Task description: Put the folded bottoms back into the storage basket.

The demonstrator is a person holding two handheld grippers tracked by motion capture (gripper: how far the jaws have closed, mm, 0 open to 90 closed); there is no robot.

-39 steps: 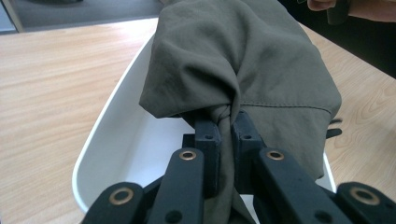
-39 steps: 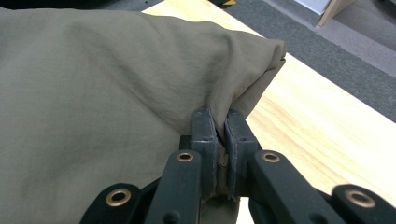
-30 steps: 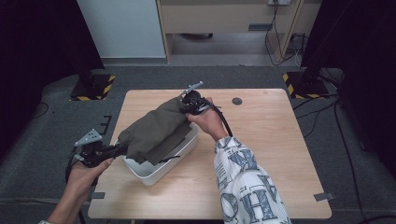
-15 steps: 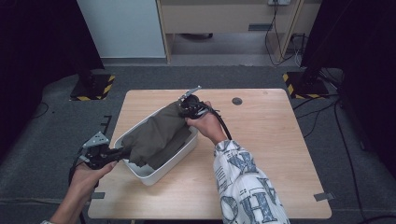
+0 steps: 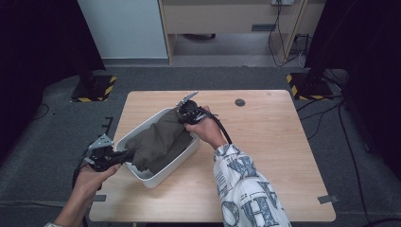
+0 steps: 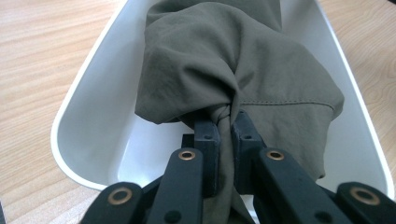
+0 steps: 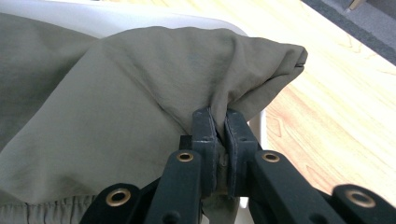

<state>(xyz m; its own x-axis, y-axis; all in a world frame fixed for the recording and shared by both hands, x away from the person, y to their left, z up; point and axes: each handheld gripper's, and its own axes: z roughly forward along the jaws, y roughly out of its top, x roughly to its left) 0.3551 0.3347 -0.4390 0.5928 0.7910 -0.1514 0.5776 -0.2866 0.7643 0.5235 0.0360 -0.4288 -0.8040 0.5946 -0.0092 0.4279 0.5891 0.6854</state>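
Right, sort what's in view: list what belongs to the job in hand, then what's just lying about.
In the job:
- olive-green garment, pinched at both ends
- white plastic tub under it
- left gripper, shut on the cloth
- right gripper, shut on the cloth

Lying about:
- wooden table
- round dark disc in the tabletop
- cables on the floor

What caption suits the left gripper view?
Left hand-held gripper shut on bunched olive cloth lying in the white tub.

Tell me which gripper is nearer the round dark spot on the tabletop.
Right. The right gripper grips the olive cloth at the tub's far end, close to the spot; the left gripper is at the near end.
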